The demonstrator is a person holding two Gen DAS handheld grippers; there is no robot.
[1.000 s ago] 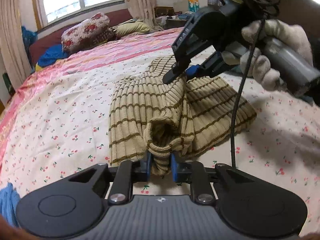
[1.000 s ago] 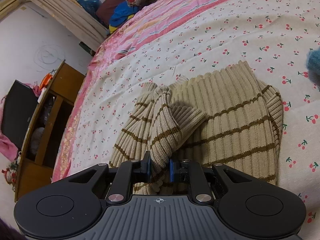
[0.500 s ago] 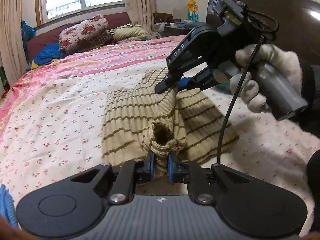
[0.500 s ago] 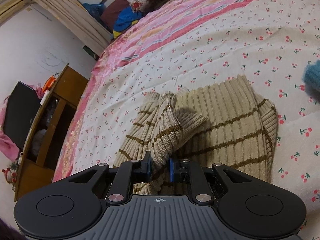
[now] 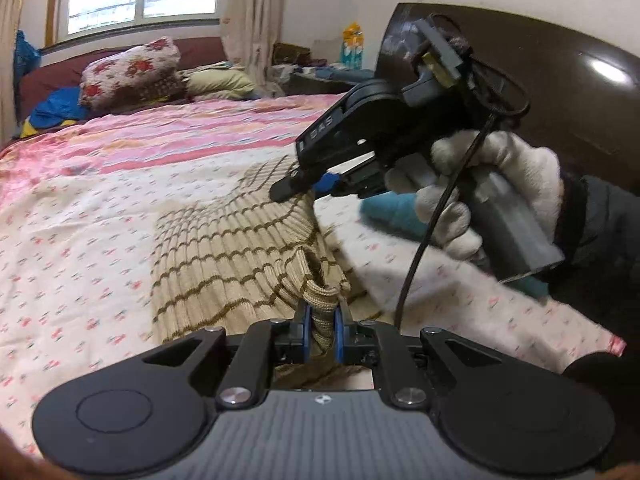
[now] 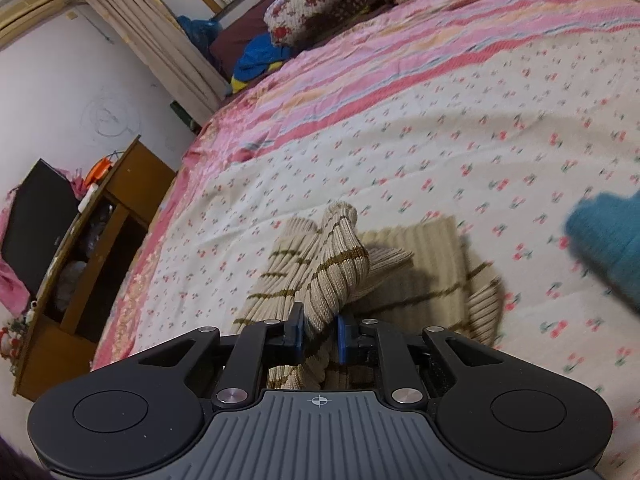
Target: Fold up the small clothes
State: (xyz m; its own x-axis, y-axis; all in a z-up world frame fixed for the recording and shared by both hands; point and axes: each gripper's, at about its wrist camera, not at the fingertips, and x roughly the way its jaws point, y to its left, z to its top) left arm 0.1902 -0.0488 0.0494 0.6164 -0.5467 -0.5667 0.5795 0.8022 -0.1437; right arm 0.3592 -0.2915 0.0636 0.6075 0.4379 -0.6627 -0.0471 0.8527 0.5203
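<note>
A beige ribbed sweater with brown stripes (image 5: 224, 248) lies partly folded on the cherry-print bedsheet (image 5: 80, 216). My left gripper (image 5: 320, 330) is shut on a bunched edge of the sweater near the bottom of the left wrist view. My right gripper (image 6: 319, 334) is shut on another ribbed fold of the sweater (image 6: 336, 268) and holds it lifted. In the left wrist view the right gripper (image 5: 316, 184) is above the sweater's far edge, held by a white-gloved hand (image 5: 496, 184).
A teal knit garment (image 6: 608, 236) lies on the bed to the right, also in the left wrist view (image 5: 396, 216). Pillows (image 5: 132, 68) and a dark headboard (image 5: 560, 92) stand at the back. A wooden cabinet (image 6: 92, 248) stands beside the bed's left edge.
Both grippers have lifted and pulled their holds on the sweater toward the right. The sweater has folded over itself and looks narrower. The teal garment has come into view.
</note>
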